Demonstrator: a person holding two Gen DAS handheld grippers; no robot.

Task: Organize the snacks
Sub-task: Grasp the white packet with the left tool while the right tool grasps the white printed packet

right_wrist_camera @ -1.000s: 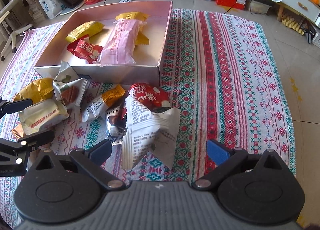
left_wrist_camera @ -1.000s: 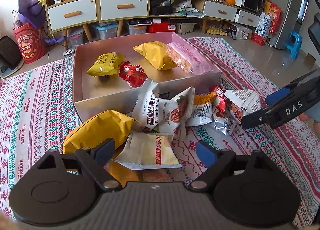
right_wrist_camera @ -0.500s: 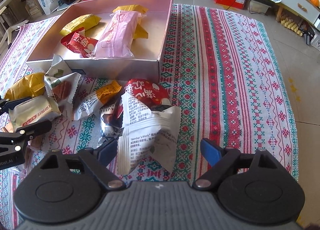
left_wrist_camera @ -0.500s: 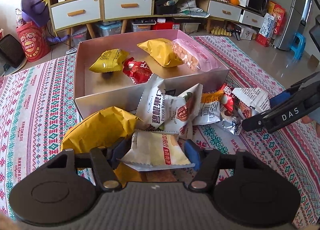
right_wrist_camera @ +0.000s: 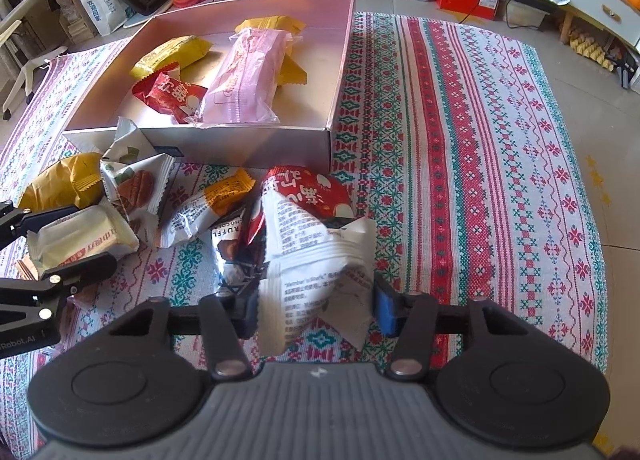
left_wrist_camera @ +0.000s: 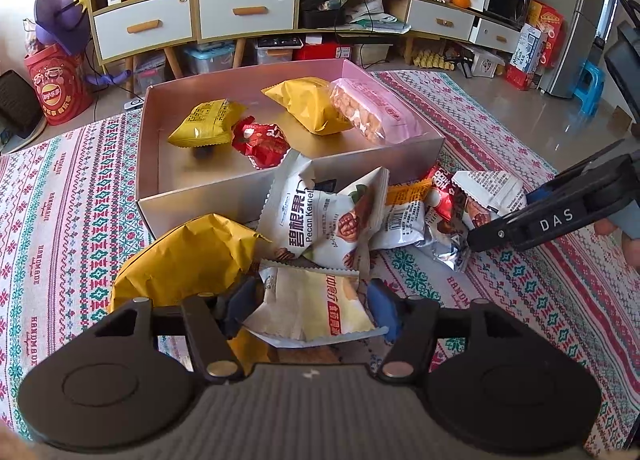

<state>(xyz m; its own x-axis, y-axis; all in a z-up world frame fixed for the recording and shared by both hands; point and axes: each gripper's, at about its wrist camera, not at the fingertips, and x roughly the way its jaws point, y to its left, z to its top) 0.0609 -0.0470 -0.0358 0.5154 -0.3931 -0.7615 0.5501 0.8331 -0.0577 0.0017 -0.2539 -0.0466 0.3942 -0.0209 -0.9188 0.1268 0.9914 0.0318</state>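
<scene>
A pink box [left_wrist_camera: 224, 196] [right_wrist_camera: 256, 148] holds two yellow packets, a red packet [left_wrist_camera: 262, 140] and a pink biscuit pack [left_wrist_camera: 372, 112] [right_wrist_camera: 244, 76]. Loose snacks lie in a pile in front of it. My left gripper [left_wrist_camera: 310, 304] is shut on a cream-yellow snack packet [left_wrist_camera: 312, 306], which also shows in the right wrist view [right_wrist_camera: 84, 238]. My right gripper [right_wrist_camera: 316, 300] is shut on a white printed snack packet [right_wrist_camera: 316, 256], which also shows in the left wrist view [left_wrist_camera: 492, 190].
A large yellow bag [left_wrist_camera: 188, 260], pecan kernel packets [left_wrist_camera: 320, 220], an orange-white packet [right_wrist_camera: 208, 204], a silver truffle packet [right_wrist_camera: 232, 248] and a red packet [right_wrist_camera: 308, 190] lie on the patterned cloth [right_wrist_camera: 460, 140]. Cabinets [left_wrist_camera: 240, 16] and floor clutter stand behind.
Both grippers have moved forward and closed: the left onto the cream-yellow packet, the right onto the white printed packet. The other snacks have not moved.
</scene>
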